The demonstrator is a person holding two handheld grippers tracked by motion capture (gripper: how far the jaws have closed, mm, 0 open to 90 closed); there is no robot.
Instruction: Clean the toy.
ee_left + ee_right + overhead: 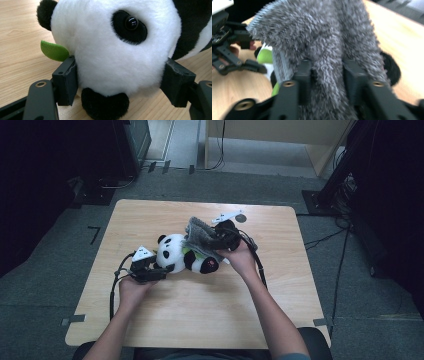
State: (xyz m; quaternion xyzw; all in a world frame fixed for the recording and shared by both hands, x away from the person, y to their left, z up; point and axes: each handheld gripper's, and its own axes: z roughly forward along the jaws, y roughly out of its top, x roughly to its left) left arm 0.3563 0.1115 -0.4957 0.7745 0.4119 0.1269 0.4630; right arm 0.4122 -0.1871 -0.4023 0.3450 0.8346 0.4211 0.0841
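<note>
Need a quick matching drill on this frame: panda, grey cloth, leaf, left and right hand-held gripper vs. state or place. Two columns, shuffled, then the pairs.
Column 1:
1. panda
2. grey cloth
3. green leaf
4. table

Column 2:
A. sticks out beside the panda's head, next to one jaw
B. pinched by the right hand-held gripper
C. light wood, under everything
D. head clamped by the left hand-held gripper

Pairs: 1-D, 2-B, 3-A, 4-C
</note>
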